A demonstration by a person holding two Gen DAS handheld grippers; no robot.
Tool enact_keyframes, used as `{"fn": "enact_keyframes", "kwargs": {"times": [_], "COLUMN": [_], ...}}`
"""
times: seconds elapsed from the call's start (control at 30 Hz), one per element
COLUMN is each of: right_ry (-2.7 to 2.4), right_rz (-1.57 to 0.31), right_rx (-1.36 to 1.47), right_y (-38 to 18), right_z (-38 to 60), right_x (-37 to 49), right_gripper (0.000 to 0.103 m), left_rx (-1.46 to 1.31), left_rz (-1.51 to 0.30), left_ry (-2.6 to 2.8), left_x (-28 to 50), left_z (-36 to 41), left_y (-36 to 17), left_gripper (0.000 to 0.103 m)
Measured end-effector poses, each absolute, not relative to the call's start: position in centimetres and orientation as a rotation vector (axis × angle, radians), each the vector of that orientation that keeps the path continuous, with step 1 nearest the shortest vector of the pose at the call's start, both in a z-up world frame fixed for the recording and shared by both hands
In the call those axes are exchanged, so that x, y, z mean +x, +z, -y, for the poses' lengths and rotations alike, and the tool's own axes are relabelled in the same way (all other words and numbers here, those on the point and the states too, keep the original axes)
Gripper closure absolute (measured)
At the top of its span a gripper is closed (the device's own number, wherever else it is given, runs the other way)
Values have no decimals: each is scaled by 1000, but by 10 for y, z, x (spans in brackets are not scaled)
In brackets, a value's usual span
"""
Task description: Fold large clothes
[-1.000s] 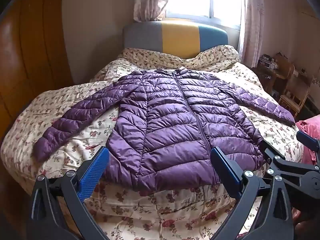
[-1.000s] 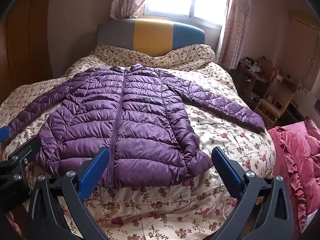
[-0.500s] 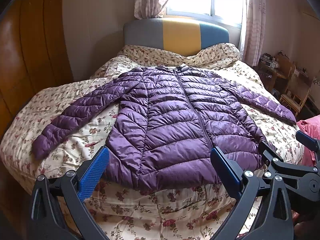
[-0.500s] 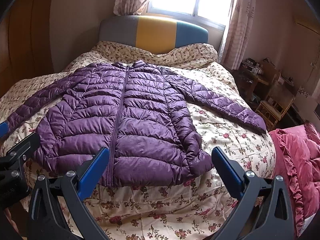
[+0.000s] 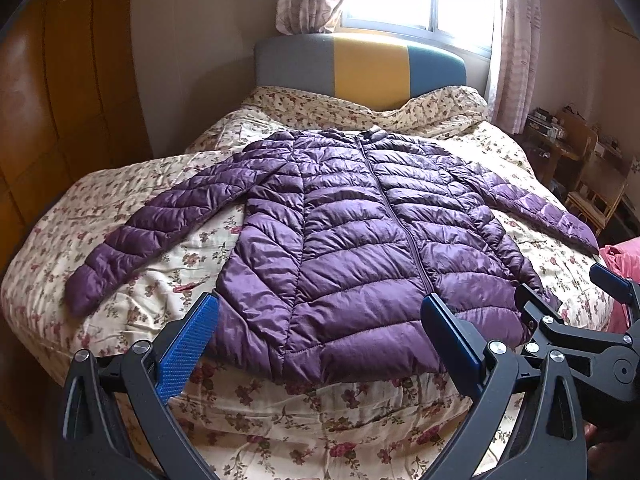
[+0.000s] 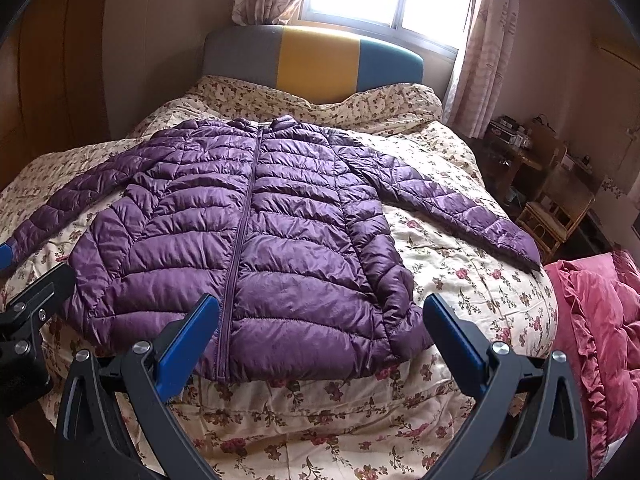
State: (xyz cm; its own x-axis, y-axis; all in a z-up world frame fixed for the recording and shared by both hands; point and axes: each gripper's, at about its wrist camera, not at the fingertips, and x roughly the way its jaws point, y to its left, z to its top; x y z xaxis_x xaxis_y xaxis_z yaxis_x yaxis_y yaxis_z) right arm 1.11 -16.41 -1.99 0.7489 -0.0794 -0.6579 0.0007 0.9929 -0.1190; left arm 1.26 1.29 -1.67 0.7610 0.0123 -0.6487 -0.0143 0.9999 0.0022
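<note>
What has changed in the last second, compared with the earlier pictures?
Both cameras tilted slightly up: the purple quilted puffer jacket and the floral bedspread sit a little lower in each view. Nothing was grasped or released. The left gripper and right gripper remain open and empty near the hem; the jacket stays flat, zipped, sleeves spread.

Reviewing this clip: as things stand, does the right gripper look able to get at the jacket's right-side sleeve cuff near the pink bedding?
Probably yes. The right gripper is open and empty, and the cuff lies flat on the floral quilt with nothing on it or in between. It would need to move forward and right.
</note>
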Motion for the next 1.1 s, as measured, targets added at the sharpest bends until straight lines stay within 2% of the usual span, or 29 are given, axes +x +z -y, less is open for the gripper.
{"fn": "enact_keyframes", "kwargs": {"times": [1.1], "right_ry": [-79], "right_rz": [-784], "right_rx": [-52], "right_y": [-34], "right_z": [193], "right_x": [57], "right_gripper": [2], "left_rx": [28], "left_rz": [-743], "left_ry": [35], "left_x": [55], "left_z": [-5], "left_y": [-23], "left_gripper": [3]}}
